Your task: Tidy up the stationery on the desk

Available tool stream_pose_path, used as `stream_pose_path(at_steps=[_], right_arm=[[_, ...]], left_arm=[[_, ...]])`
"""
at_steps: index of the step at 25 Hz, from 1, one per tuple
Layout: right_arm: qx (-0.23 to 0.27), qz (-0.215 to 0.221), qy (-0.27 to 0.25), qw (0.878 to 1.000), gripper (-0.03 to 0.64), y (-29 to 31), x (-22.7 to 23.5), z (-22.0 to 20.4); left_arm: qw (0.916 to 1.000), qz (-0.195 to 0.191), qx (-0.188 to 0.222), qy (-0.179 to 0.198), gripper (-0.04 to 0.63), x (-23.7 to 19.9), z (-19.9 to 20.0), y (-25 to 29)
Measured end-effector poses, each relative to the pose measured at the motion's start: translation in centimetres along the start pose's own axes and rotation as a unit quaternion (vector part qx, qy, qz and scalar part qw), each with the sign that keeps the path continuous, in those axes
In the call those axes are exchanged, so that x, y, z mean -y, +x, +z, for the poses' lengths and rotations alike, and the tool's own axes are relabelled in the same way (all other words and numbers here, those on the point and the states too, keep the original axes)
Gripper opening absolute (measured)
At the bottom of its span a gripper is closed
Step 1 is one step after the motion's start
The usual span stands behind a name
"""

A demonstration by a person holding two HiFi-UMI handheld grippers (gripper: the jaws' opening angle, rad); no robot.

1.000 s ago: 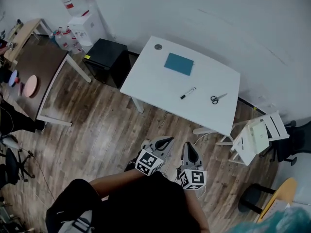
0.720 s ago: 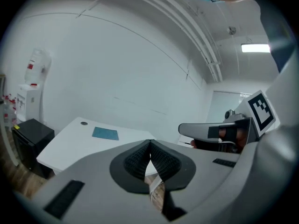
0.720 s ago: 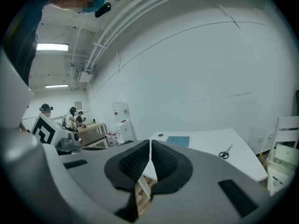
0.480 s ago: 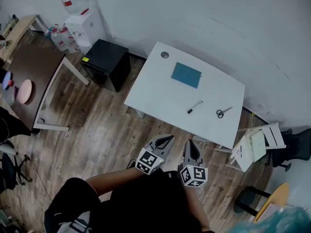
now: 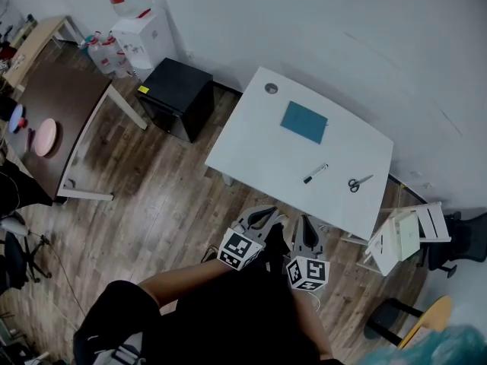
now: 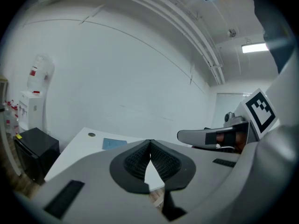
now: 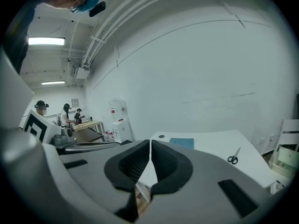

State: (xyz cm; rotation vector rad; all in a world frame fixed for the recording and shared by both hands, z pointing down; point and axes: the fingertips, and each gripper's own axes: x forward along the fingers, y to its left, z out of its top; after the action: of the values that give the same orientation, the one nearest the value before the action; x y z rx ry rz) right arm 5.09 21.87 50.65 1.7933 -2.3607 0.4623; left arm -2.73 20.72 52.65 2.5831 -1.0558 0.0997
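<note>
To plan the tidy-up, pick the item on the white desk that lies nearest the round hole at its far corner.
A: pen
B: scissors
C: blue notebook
C: the blue notebook lies closest to the round hole in the white desk, while the pen and the scissors lie farther off, toward the desk's near edge.

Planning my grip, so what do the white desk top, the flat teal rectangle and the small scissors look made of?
White desk top: smooth matt laminate or painted board, judging by its even, seamless surface. Flat teal rectangle: probably paper or card, thin and dull, too small to be sure. Small scissors: dark loop handles, likely plastic; pale blades, likely metal.
</note>
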Motion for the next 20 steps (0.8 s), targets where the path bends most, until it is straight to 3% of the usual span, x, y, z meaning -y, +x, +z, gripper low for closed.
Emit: stream_pose_path(at_steps=[9, 20], right_arm=[[-0.013, 0.043, 0.0, 0.999, 0.034, 4.7, 0.4, -0.2], [-0.042, 0.04, 0.034, 0.998, 0.035, 13.6, 8.7, -0.2]], left_arm=[[0.9985, 0.053, -0.014, -0.002, 0.014, -4.3, -0.2, 1.8], [0.9944, 0.082, -0.067, 0.001, 0.015, -9.9, 0.0, 11.4]])
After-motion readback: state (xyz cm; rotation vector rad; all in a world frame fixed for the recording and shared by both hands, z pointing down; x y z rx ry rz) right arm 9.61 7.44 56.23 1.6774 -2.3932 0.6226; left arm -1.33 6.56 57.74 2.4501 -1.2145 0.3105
